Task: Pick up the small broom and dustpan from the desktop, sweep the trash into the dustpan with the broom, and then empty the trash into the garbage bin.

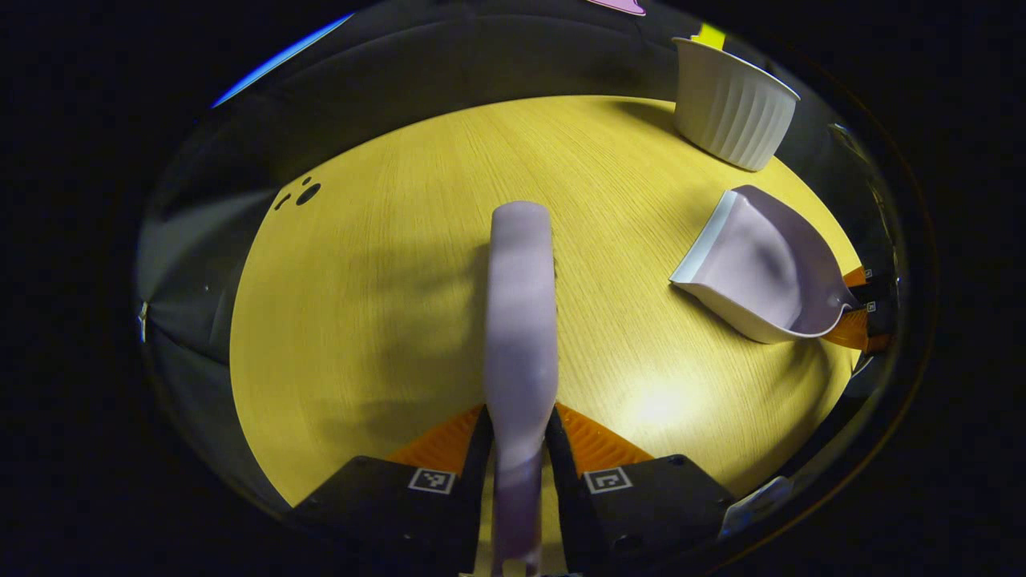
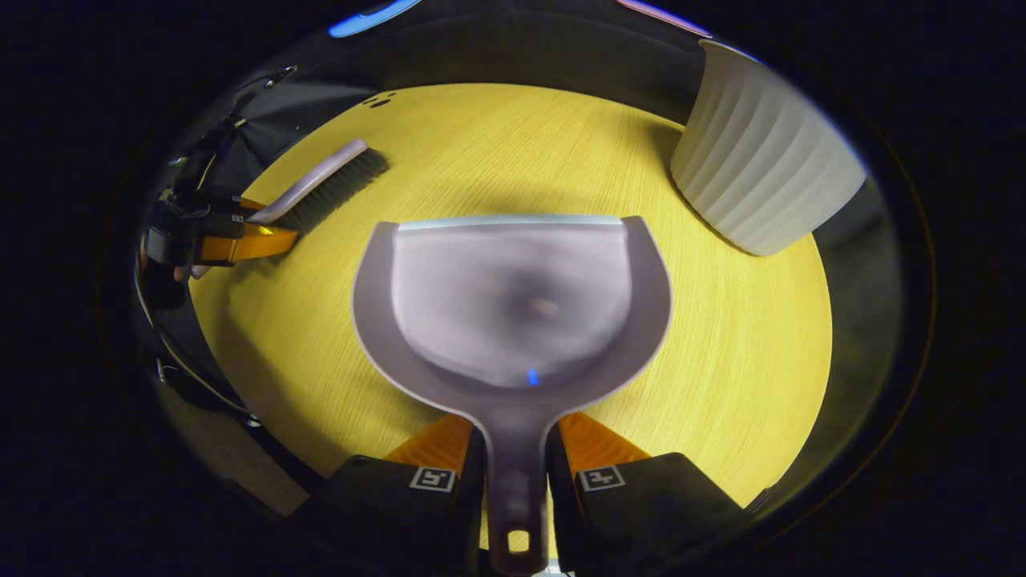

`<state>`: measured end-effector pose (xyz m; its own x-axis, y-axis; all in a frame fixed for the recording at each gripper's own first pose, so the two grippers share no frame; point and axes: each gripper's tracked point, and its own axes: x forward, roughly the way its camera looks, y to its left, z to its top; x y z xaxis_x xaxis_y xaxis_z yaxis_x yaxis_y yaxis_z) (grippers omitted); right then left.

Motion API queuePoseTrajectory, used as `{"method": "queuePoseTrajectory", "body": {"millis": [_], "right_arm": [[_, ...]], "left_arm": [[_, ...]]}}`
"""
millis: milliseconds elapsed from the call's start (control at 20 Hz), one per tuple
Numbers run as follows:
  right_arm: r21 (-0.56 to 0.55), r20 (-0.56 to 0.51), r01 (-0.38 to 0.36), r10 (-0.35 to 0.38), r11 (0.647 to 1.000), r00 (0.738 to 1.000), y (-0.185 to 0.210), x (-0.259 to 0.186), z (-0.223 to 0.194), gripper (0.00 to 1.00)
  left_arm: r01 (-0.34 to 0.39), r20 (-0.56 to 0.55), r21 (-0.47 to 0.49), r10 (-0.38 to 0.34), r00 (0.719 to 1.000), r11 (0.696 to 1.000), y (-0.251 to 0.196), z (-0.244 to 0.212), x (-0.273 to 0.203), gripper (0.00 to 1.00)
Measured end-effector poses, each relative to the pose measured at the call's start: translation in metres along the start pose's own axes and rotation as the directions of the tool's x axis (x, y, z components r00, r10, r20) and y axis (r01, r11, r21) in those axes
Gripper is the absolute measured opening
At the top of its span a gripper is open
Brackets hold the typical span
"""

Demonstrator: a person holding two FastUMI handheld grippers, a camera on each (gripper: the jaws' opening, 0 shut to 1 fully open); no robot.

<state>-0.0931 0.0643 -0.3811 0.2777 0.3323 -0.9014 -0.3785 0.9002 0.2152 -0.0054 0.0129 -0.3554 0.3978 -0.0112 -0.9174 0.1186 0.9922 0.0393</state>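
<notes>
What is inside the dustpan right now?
The dustpan, held by the right tongs, looks empty: bare tray, only a faint blurred speck. The bin interior is hidden.

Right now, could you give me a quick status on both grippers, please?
Left gripper shut on broom. Right gripper shut on dustpan, pan looks empty. White bin close ahead, nothing blocking.

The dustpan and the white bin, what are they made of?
The dustpan looks like smooth lilac plastic: one moulded piece with a soft sheen. The bin looks like matte white plastic with moulded upright ribs, though ceramic can't be ruled out.
</notes>
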Motion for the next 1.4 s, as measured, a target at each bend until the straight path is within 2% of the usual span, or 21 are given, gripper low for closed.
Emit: {"method": "queuePoseTrajectory", "body": {"millis": [50, 100, 150, 300, 350, 400, 450, 550, 750, 850, 950, 1050, 1150, 1350, 1400], "right_arm": [[0.009, 0.01, -0.009, 0.008, 1.0, 1.0, 0.001, -0.007, 0.002, 0.42], [0.013, 0.035, -0.013, 0.013, 1.0, 0.999, 0.002, -0.024, 0.007, 0.43], [0.016, 0.057, -0.017, 0.016, 1.0, 0.998, 0.003, -0.036, 0.011, 0.46], [0.039, 0.166, -0.046, 0.039, 0.998, 0.985, 0.01, -0.074, 0.033, 0.47], [0.039, 0.216, -0.052, 0.042, 0.998, 0.976, 0.013, -0.087, 0.045, 0.39], [0.036, 0.271, -0.055, 0.043, 0.998, 0.962, 0.016, -0.103, 0.059, 0.47], [0.034, 0.329, -0.056, 0.042, 0.998, 0.943, 0.019, -0.117, 0.073, 0.47], [0.028, 0.468, -0.051, 0.032, 0.998, 0.883, 0.027, -0.154, 0.109, 0.47], [0.038, 0.678, -0.022, -0.009, 0.999, 0.735, 0.036, -0.219, 0.17, 0.48], [0.05, 0.74, 0.02, -0.051, 0.999, 0.671, 0.032, -0.244, 0.185, 0.48], [0.063, 0.777, 0.073, -0.095, 0.995, 0.623, 0.023, -0.267, 0.196, 0.49], [0.074, 0.794, 0.098, -0.118, 0.992, 0.597, 0.018, -0.279, 0.2, 0.5], [0.071, 0.795, 0.103, -0.119, 0.992, 0.595, 0.011, -0.284, 0.197, 0.52], [0.072, 0.804, 0.076, -0.103, 0.995, 0.586, -0.012, -0.288, 0.197, 0.57], [0.064, 0.806, 0.076, -0.097, 0.995, 0.584, -0.016, -0.287, 0.197, 0.54]], "left_arm": [[-0.01, 0.013, -0.003, 0.01, 1.0, 1.0, 0.002, 0.001, -0.005, 0.48], [-0.023, 0.042, -0.006, 0.023, 0.999, 1.0, 0.005, 0.002, -0.015, 0.43], [-0.028, 0.067, -0.007, 0.029, 0.997, 1.0, 0.006, 0.005, -0.023, 0.52], [-0.047, 0.173, -0.004, 0.047, 0.984, 0.999, 0.011, 0.018, -0.056, 0.54], [-0.052, 0.217, -0.009, 0.053, 0.975, 0.999, 0.012, 0.026, -0.068, 0.54], [-0.048, 0.279, -0.02, 0.052, 0.959, 0.999, 0.013, 0.039, -0.082, 0.46], [-0.039, 0.33, -0.033, 0.048, 0.943, 0.999, 0.012, 0.048, -0.095, 0.54], [0.003, 0.477, -0.064, 0.028, 0.879, 0.998, 0.008, 0.085, -0.141, 0.54], [0.074, 0.698, -0.035, -0.029, 0.715, 0.997, 0.003, 0.144, -0.216, 0.54], [0.072, 0.738, -0.026, -0.029, 0.674, 0.997, 0.004, 0.156, -0.239, 0.54], [0.083, 0.768, -0.012, -0.044, 0.639, 0.997, -0.001, 0.17, -0.254, 0.54], [0.091, 0.778, 0.001, -0.058, 0.625, 0.996, -0.008, 0.179, -0.262, 0.54], [0.088, 0.771, -0.018, -0.042, 0.636, 0.996, -0.012, 0.178, -0.262, 0.54], [0.08, 0.773, -0.069, 0.003, 0.634, 0.994, -0.028, 0.182, -0.269, 0.54], [0.074, 0.77, -0.089, 0.021, 0.637, 0.993, -0.032, 0.183, -0.272, 0.54]]}}
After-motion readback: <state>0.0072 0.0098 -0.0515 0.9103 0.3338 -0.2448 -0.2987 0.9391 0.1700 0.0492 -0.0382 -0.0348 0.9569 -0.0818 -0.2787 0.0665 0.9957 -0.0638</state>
